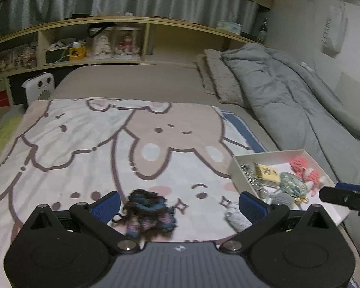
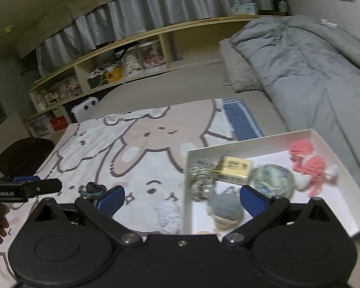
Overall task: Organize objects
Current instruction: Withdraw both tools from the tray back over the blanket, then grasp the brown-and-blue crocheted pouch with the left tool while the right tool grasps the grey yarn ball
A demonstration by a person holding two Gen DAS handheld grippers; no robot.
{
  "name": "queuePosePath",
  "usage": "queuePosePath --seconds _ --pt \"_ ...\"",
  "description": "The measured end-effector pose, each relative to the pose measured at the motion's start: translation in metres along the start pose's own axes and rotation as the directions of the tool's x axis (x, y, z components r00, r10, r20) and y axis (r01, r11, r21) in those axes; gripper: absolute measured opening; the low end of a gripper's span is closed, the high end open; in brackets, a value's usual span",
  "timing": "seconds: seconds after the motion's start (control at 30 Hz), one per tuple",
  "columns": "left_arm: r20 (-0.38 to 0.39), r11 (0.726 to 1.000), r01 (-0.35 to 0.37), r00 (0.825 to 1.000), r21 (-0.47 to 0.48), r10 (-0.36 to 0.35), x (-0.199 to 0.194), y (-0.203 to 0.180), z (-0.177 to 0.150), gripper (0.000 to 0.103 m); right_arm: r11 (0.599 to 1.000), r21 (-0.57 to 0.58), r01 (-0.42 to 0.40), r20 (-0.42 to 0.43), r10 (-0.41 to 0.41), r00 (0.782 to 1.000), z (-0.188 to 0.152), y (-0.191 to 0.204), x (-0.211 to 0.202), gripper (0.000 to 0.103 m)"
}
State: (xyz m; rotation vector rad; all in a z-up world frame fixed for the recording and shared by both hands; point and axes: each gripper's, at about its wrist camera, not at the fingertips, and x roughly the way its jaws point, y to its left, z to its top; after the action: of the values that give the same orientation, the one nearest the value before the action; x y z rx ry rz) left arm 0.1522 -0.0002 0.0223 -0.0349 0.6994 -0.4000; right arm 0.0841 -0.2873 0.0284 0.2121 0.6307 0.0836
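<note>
A dark blue-and-brown knitted piece (image 1: 148,213) lies on the cartoon blanket (image 1: 84,144) between the fingers of my open left gripper (image 1: 178,206), closer to the left finger and untouched. A grey fuzzy item (image 1: 236,216) rests by the right finger. To the right, the white box (image 1: 268,153) holds a pink crochet toy (image 1: 302,168), a yellow carton (image 1: 267,172) and other trinkets. My right gripper (image 2: 182,201) hangs open over the box's near left corner (image 2: 188,168), above a grey-capped doll (image 2: 225,208). The fuzzy item (image 2: 169,213) lies just outside the box wall.
A grey duvet (image 1: 288,91) runs along the right side of the bed. Wooden shelves with dolls (image 1: 84,48) stand behind, with a white heater (image 1: 39,87) at the bed's left. A dark chair (image 2: 24,156) sits left of the blanket.
</note>
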Motion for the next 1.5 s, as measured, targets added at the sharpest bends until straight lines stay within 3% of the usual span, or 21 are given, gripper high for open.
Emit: queuePosePath --seconds 0.17,0.33,0.43,0.6,0.7,0.87,1.03,1.23,1.37,1.5 --pt "0.006 0.999 -0.024 1.0 -0.034 0.025 0.003 0.022 0.001 0.103 1.0 -0.008 -0.029 -0.009 0.029 1.0 -0.001 0.017 0.019 0.103" --pt "-0.01 0.998 -0.032 0.999 -0.058 0.032 0.017 0.033 -0.003 0.103 0.998 -0.065 -0.004 0.022 0.006 1.0 -0.008 0.03 0.039 0.101" --pt "-0.015 0.996 -0.03 0.999 -0.084 0.029 0.028 0.041 -0.007 0.099 0.993 -0.116 -0.002 0.016 0.004 1.0 -0.015 0.035 0.054 0.083" --pt "-0.029 0.985 -0.023 0.999 -0.17 0.018 0.044 0.057 -0.011 0.09 0.975 -0.221 0.034 -0.012 -0.038 0.999 -0.034 0.037 0.078 0.068" --pt "-0.039 0.976 -0.015 0.999 -0.216 0.007 0.054 0.063 -0.015 0.088 0.956 -0.293 0.015 -0.02 -0.022 1.0 -0.043 0.039 0.085 0.057" --pt "-0.051 0.96 -0.019 0.999 -0.278 0.005 0.072 0.07 -0.023 0.087 0.885 -0.465 0.03 -0.03 -0.05 0.998 -0.06 0.053 0.096 0.045" --pt "-0.065 0.95 -0.029 0.998 -0.31 0.01 0.089 0.069 -0.029 0.087 0.787 -0.615 0.044 -0.05 -0.094 0.994 -0.076 0.067 0.105 0.041" --pt "-0.091 0.964 -0.051 0.995 -0.259 0.028 0.106 0.058 -0.036 0.087 0.695 -0.715 0.073 -0.058 -0.163 0.985 -0.089 0.075 0.115 0.041" --pt "-0.108 0.976 -0.082 0.992 -0.2 0.061 0.114 0.052 -0.041 0.086 0.663 -0.744 0.08 -0.06 -0.186 0.981 -0.093 0.077 0.123 0.045" --pt "-0.119 0.981 -0.079 0.991 -0.18 0.058 0.117 0.052 -0.044 0.073 0.626 -0.773 0.104 -0.05 -0.224 0.973 -0.098 0.075 0.129 0.041"
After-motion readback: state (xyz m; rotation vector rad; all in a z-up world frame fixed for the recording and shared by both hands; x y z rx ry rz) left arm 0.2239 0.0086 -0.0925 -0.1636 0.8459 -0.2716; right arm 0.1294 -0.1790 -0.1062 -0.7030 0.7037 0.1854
